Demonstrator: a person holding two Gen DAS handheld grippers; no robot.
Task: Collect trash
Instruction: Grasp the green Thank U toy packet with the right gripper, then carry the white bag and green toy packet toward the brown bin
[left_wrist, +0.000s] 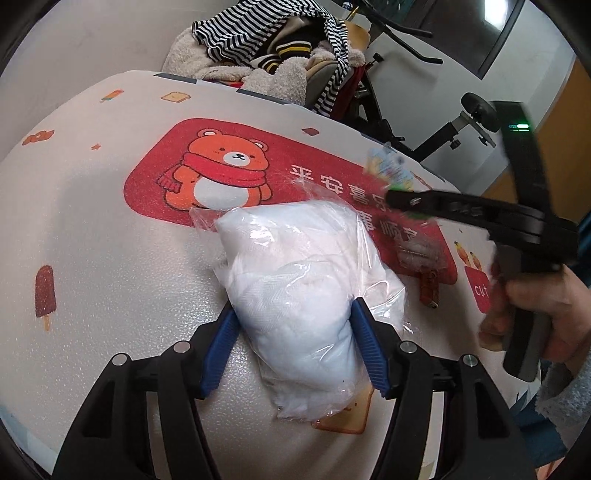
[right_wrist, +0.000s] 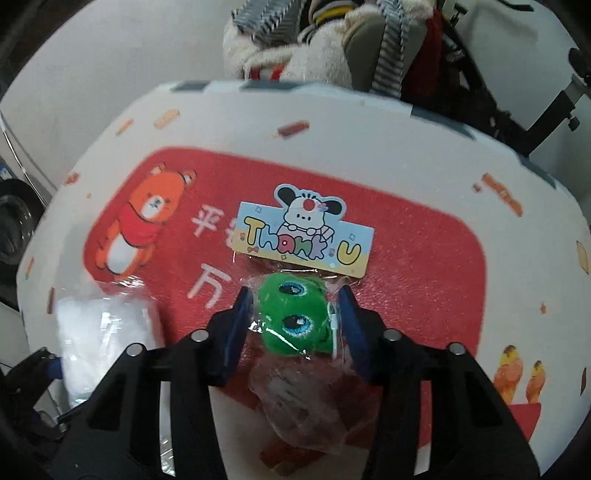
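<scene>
A white stuffed clear plastic bag (left_wrist: 295, 280) lies on the printed table mat (left_wrist: 110, 236). My left gripper (left_wrist: 293, 306) is shut on the bag's near part, a blue pad (left_wrist: 221, 343) pressing each side. The bag (right_wrist: 103, 332) also shows low on the left in the right wrist view. A clear packet holds a green plush toy (right_wrist: 291, 317) with blue eyes, under a "Thank U" card (right_wrist: 303, 240). My right gripper (right_wrist: 294, 291) has its pads against the packet's two sides. From the left wrist view, a hand holds that gripper (left_wrist: 397, 194) at the right, blurred.
Crumpled clear plastic (right_wrist: 295, 402) lies under the right gripper. A small clear packet (left_wrist: 413, 251) and a brown object (left_wrist: 428, 291) sit right of the white bag. Behind the table stand a pile of clothes (left_wrist: 280, 48) and a black metal frame (left_wrist: 443, 136).
</scene>
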